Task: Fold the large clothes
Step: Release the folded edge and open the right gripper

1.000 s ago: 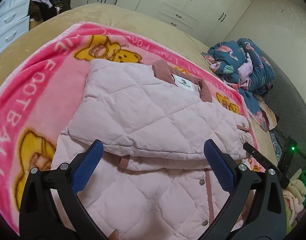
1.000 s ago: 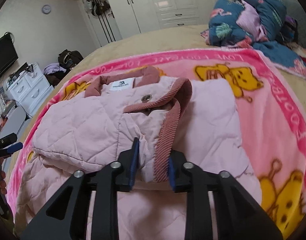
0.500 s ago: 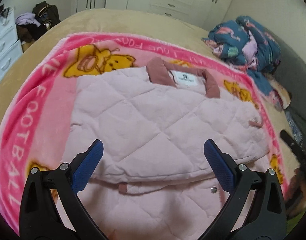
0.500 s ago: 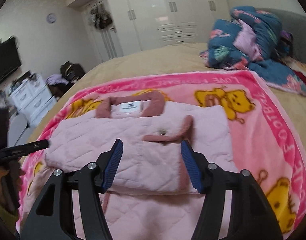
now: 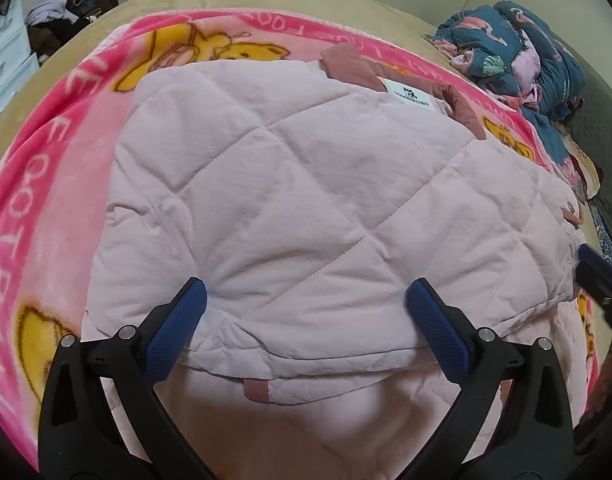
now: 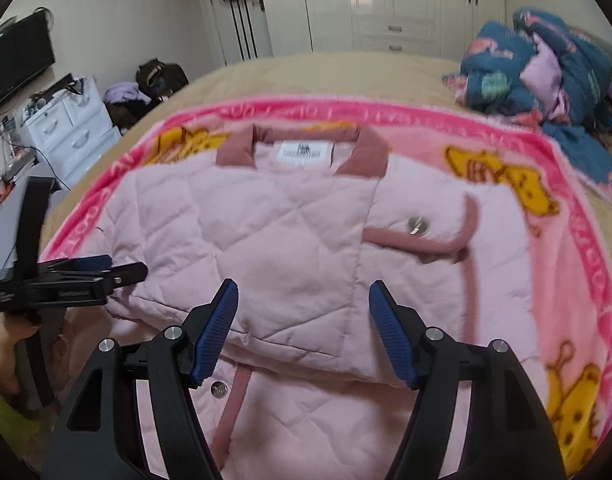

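Hovering: left tool [image 5: 306, 308] spread | right tool [image 6: 303, 320] spread | puffy diamond-quilted pink jacket [image 5: 306, 200], corduroy collar [image 6: 241, 150]

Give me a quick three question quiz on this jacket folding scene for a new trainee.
1. True or false: the right gripper is shut on the pink quilted jacket.
2. What does the jacket lie on? A pink cartoon blanket; B bare floor; C white dresser.
3. Fill in: the white label sits inside the dusty-rose ____.

Key: 1 false, both the right and the left gripper stand open. 2 A. 3 collar.
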The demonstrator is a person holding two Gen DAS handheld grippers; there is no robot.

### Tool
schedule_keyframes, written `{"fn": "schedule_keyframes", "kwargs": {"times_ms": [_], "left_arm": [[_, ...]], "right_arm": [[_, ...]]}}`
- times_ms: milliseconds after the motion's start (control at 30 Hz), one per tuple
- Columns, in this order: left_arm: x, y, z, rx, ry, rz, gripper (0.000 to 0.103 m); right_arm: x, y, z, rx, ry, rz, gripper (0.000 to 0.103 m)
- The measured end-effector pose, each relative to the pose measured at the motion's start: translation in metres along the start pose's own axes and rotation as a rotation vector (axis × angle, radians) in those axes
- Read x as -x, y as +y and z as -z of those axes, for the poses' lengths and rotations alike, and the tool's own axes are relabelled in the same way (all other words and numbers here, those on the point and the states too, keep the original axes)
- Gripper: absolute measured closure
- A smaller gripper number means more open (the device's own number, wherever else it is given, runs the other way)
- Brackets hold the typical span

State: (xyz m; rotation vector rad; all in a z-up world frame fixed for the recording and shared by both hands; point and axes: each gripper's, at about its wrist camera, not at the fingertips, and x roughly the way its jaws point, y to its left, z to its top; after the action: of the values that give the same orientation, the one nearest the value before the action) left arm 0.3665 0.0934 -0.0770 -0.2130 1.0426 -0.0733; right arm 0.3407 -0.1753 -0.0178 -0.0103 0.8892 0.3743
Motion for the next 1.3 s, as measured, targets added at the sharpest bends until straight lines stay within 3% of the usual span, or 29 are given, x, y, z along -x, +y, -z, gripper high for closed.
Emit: {"fn": "schedule_keyframes", "kwargs": {"times_ms": [200, 567, 700, 1033, 1300], "left_arm": [[-0.006, -0.002, 0.0, -0.009, -0.008, -0.002, 0.008], [-0.013, 0.0, 0.001, 0.003, -0.02, 0.008, 0.008], [-0.012, 0.001, 0.001, 0.009, -0.022, 0.013, 0.008], [0.002, 0.004, 0.003, 0.024, -0.034, 0.045, 0.008], [0.022, 0.002, 0.009, 0.035, -0.056, 0.042, 0.008]], "right_arm": [[-0.049, -0.005, 0.007, -0.071, 0.126, 0.059, 0.034], [-0.069, -0.001, 0.014, -0.053, 0.109, 0.108, 0.027], [-0.067, -0.002, 0.015, -0.063, 0.101, 0.1, 0.027], [-0.036, -0.005, 0.019, -0.115, 0.084, -0.001, 0.008], [-0.009, -0.011, 0.026, -0.152, 0.051, -0.033, 0.007]]}}
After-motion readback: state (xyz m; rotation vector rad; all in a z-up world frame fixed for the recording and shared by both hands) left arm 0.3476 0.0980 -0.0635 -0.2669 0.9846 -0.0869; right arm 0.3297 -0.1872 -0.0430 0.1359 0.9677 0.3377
